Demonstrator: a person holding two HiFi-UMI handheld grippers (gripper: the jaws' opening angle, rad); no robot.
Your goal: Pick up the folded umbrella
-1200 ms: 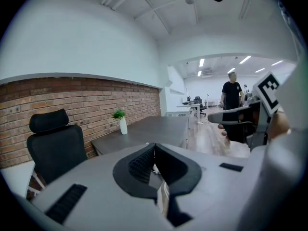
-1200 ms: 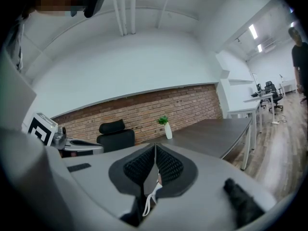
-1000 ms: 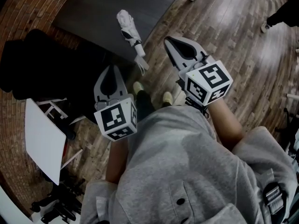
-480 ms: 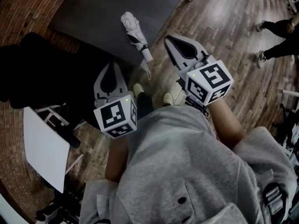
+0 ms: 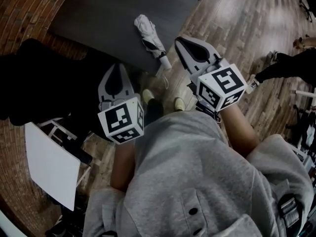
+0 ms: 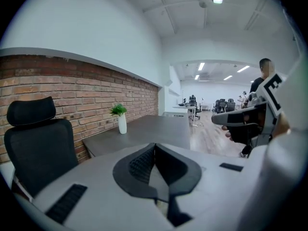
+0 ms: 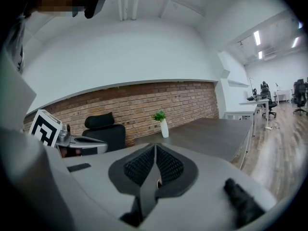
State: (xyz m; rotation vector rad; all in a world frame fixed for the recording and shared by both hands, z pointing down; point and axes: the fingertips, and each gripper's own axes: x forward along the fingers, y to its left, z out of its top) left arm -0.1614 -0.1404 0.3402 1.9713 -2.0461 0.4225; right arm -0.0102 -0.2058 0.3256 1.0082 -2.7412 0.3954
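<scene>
Dark desk point(image 5: 108, 14) holds the umbrella point(image 5: 151, 39) at its edge, chair point(image 5: 44, 78) beside, my left fingers point(image 6: 140, 163) and right fingers point(image 7: 139, 167) clenched empty.

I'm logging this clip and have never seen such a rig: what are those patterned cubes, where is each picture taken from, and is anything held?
A person holds a two-jaw gripper in each hand; the cubes are part of them. One picture comes from a camera on the person's head, looking down; the other two from cameras riding on each gripper, looking along its jaws. The left gripper and right gripper are shut and empty. On the dark table a folded white umbrella lies untouched near the edge; a plant in a vase stands farther back.
</scene>
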